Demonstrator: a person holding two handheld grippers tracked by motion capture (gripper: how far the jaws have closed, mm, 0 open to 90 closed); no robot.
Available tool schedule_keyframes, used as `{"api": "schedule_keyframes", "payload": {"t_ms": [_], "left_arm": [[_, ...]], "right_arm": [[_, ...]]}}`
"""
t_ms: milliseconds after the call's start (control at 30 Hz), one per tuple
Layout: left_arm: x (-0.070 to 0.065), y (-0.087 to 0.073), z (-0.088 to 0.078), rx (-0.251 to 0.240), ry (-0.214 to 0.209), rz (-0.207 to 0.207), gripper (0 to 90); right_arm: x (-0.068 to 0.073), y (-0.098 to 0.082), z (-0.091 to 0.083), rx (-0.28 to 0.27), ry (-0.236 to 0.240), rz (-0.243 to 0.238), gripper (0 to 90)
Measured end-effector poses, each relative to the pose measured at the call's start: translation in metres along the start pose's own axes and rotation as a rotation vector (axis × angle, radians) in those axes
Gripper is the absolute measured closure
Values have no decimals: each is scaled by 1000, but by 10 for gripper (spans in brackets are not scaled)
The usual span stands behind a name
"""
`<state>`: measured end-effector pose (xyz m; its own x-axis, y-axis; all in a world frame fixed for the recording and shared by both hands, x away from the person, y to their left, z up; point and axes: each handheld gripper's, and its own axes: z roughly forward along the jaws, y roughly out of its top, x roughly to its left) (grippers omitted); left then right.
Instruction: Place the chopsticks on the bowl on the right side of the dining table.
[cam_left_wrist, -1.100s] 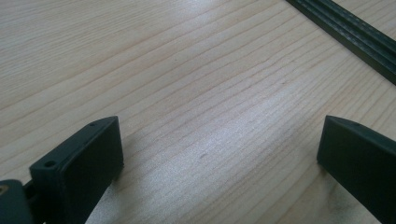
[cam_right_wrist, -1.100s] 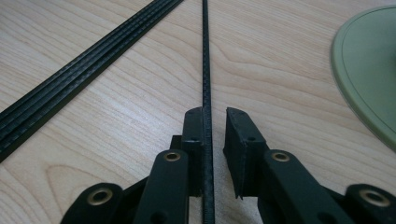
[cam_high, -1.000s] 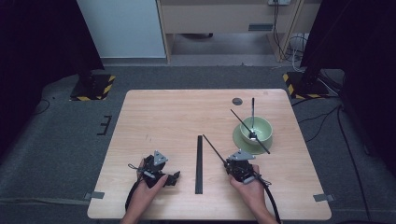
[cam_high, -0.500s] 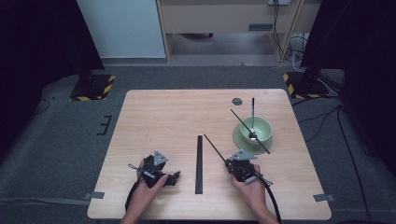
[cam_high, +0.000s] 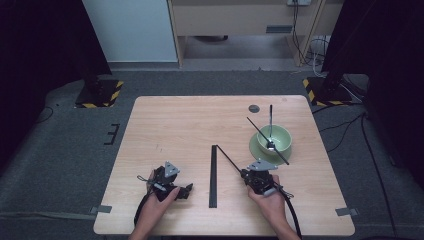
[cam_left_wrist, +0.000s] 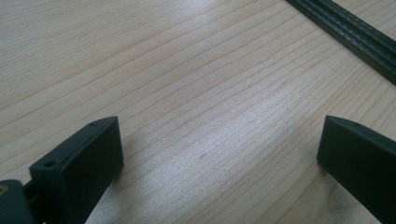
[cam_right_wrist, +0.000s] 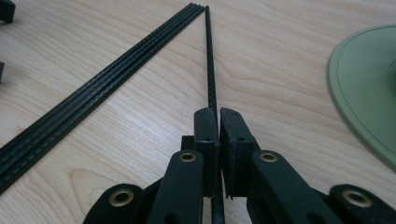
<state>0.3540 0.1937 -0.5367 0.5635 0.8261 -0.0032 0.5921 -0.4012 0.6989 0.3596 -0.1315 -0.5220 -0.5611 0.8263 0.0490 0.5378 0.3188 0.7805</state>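
My right gripper (cam_high: 245, 173) (cam_right_wrist: 218, 114) rests low on the wooden table (cam_high: 170, 130), shut on one end of a thin black rod (cam_high: 230, 159) (cam_right_wrist: 209, 60). The rod points away from the jaws towards the far end of a flat black ribbed strip (cam_high: 213, 175) (cam_right_wrist: 102, 88) that lies along the table's middle. My left gripper (cam_high: 186, 191) (cam_left_wrist: 219, 154) sits on the table left of the strip, jaws wide open over bare wood. The strip (cam_left_wrist: 345, 37) crosses the top right corner of the left gripper view.
A green bowl (cam_high: 274, 134) stands on a green plate (cam_high: 257, 149) (cam_right_wrist: 364, 93) at the right, with two more black rods (cam_high: 260, 131) leaning in it. A small dark disc (cam_high: 254, 108) lies near the far edge. Striped stand bases (cam_high: 100, 94) flank the table.
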Motion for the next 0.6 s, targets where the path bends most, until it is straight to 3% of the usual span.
{"api": "schedule_keyframes", "payload": {"t_ms": [600], "left_arm": [[0,0,0,0,0,0,0]], "right_arm": [[-4,12,-19,-50,17,19,862]]}}
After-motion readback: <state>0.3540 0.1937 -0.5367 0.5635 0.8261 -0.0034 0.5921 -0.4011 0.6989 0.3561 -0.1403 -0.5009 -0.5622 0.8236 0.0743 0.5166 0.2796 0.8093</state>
